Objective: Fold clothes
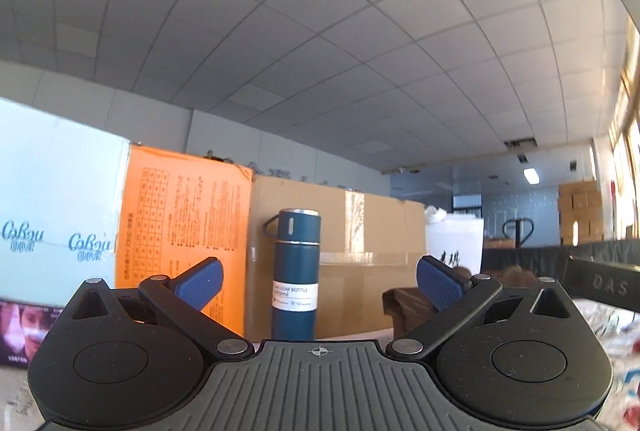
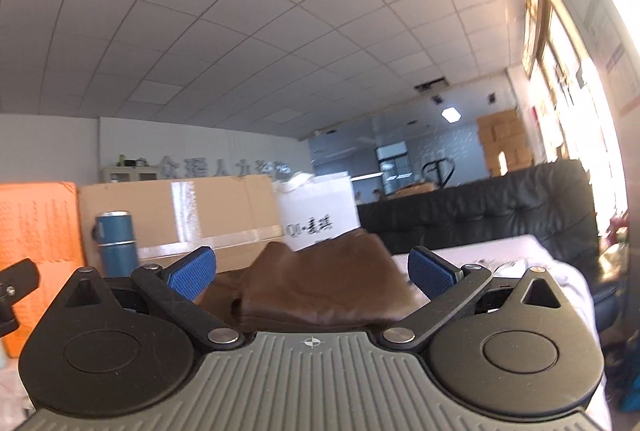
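Both claws are seen spread wide with nothing held between the blue pads. In the left wrist view the left claw (image 1: 318, 281) is levelled at a dark blue vacuum bottle (image 1: 295, 273), which stands upright at the centre of the frame in front of a taped cardboard box (image 1: 360, 263) and beside an orange carton (image 1: 180, 231). A small part of the brown garment (image 1: 408, 305) is visible just right of centre, low in the frame, behind the right finger.

In the right wrist view the right claw (image 2: 312, 271) is pointed straight at the brown garment (image 2: 320, 287), which is bunched in a low heap at the lower centre of the frame, directly between the open fingers. Whether the pads are touching the cloth cannot be told. A white paper bag (image 2: 320, 207) stands behind the heap, and a black sofa (image 2: 480, 223) fills the right middle. The counter (image 2: 500, 251) shows as a pale strip to the right of the garment.

Folding is judged not yet begun, since the cloth lies crumpled and ungripped. Several risks are foreseen. If the heap is pinched in its thick middle, several layers could be caught together and the garment lifted as a lump instead of by an edge. With the left claw aimed at the bottle and not the cloth, the bottle could be knocked over by a careless sweep toward the garment. Soft fabric may also slip from a shallow pinch.
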Motion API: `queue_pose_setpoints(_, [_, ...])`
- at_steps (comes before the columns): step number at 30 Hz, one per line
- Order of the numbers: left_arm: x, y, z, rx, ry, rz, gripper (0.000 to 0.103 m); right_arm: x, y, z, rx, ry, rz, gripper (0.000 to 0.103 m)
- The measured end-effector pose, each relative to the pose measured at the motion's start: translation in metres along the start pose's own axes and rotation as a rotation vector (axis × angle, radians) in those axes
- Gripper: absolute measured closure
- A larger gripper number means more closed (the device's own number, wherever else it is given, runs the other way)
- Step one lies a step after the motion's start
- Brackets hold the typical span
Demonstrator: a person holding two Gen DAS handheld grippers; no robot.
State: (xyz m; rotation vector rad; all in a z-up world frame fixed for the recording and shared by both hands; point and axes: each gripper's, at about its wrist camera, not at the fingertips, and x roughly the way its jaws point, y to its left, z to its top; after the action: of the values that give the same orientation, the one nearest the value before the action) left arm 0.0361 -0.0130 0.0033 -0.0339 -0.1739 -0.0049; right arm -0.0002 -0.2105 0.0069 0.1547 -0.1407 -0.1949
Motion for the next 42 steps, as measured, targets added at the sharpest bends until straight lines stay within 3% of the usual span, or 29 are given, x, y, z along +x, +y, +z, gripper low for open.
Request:
queue_pose_setpoints(9, [-0.003, 0.0, -0.001, 0.021, 0.009, 0.056, 0.0, 0.007, -0.002, -0.008, -0.022, 0.022, -0.047, 0.0])
queue_pose_setpoints(24, [-0.005, 0.001, -0.002, 0.03, 0.008, 0.038, 0.0, 0.0, 0.005, -0.011, -0.053, -0.036, -0.022, 0.0])
queue_pose_setpoints(42, [-0.007, -0.002, 0.0, 0.043, -0.01, 0.012, 0.0, -0.011, 0.011, -0.015, -0.106, -0.108, -0.08, 0.0])
